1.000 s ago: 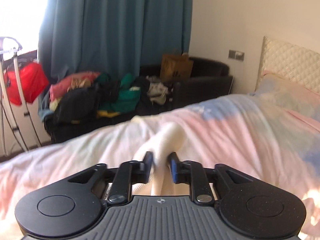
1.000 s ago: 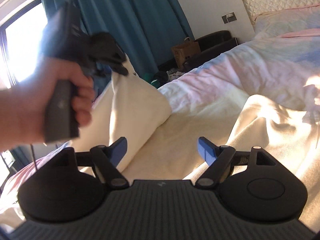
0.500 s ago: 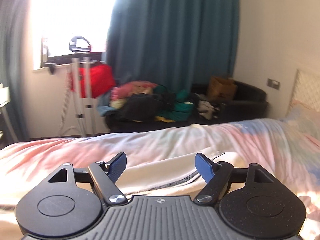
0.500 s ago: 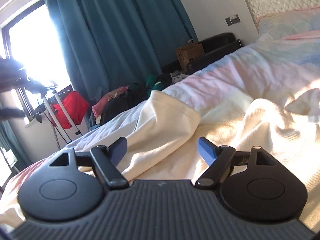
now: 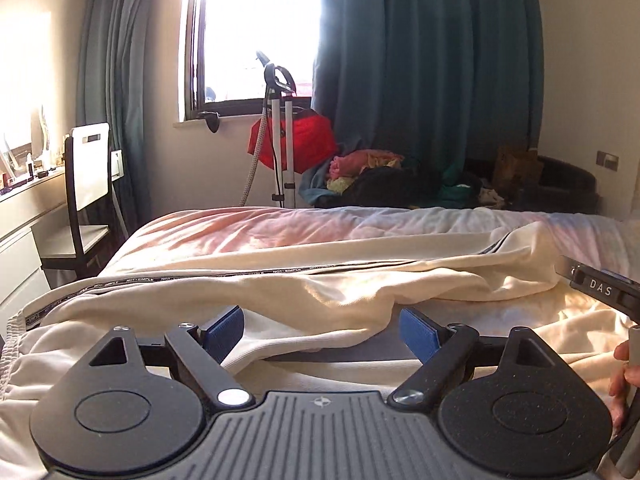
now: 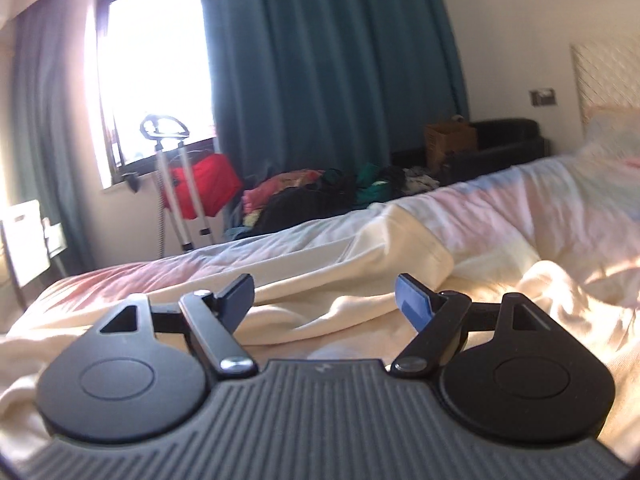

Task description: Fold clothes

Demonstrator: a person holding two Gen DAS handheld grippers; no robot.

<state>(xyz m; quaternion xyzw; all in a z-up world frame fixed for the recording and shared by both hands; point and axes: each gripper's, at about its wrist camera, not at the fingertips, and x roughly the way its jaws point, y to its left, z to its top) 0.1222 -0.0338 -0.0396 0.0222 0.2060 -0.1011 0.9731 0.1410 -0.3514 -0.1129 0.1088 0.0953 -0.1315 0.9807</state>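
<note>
Cream trousers with "NOT SIMPLE" tape on bed, both grippers' jaws open and empty, "DAS" on right gripper, left gripper low over cloth.

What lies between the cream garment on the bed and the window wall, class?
In the left wrist view, beyond the cream garment lies a bare strip of pink and blue bedspread, then floor with a white-legged stand before the window.

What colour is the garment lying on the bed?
Cream, with a dark printed stripe along its length; the garment shows best in the left wrist view.
</note>
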